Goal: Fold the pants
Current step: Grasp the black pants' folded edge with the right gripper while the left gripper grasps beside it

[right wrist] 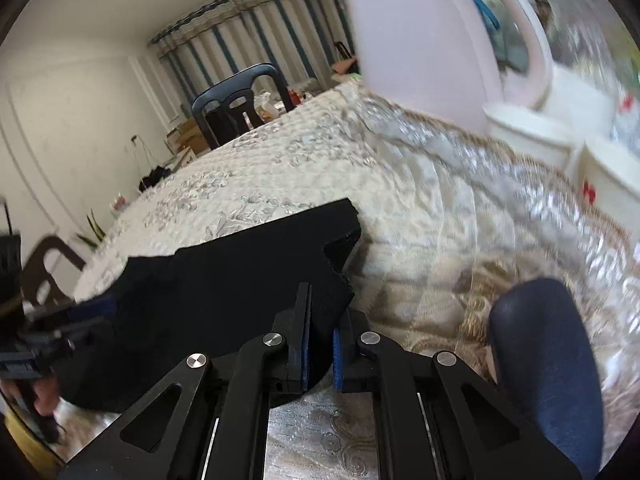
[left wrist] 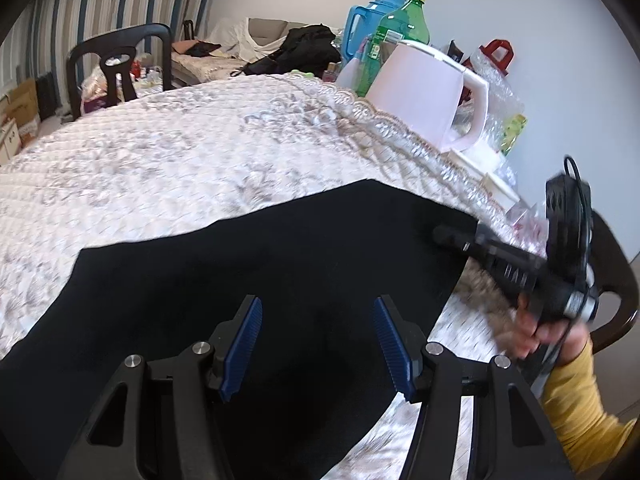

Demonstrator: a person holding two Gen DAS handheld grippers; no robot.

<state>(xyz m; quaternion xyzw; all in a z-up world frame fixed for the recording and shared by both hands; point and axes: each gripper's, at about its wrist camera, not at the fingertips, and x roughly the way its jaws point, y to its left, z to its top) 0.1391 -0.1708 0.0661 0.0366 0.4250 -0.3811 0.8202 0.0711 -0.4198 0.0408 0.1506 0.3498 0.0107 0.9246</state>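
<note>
Black pants [left wrist: 248, 264] lie flat on the quilted white tablecloth [left wrist: 168, 152]. My left gripper [left wrist: 318, 344] is open, its blue pads spread above the pants, holding nothing. My right gripper [right wrist: 320, 344] is shut on the edge of the pants [right wrist: 224, 280] near their right corner, the cloth pinched between the blue pads. In the left wrist view the right gripper [left wrist: 452, 236] reaches in at the pants' right edge, held by a hand in a yellow sleeve. In the right wrist view the left gripper [right wrist: 60, 320] shows blurred at the pants' left end.
A pink kettle [left wrist: 424, 92] stands at the table's back right with a green bottle [left wrist: 396, 36] and blue jug [left wrist: 364, 20] behind it. A dark chair [left wrist: 116, 64] stands at the far side. A blue chair back [right wrist: 548, 360] is near the right gripper.
</note>
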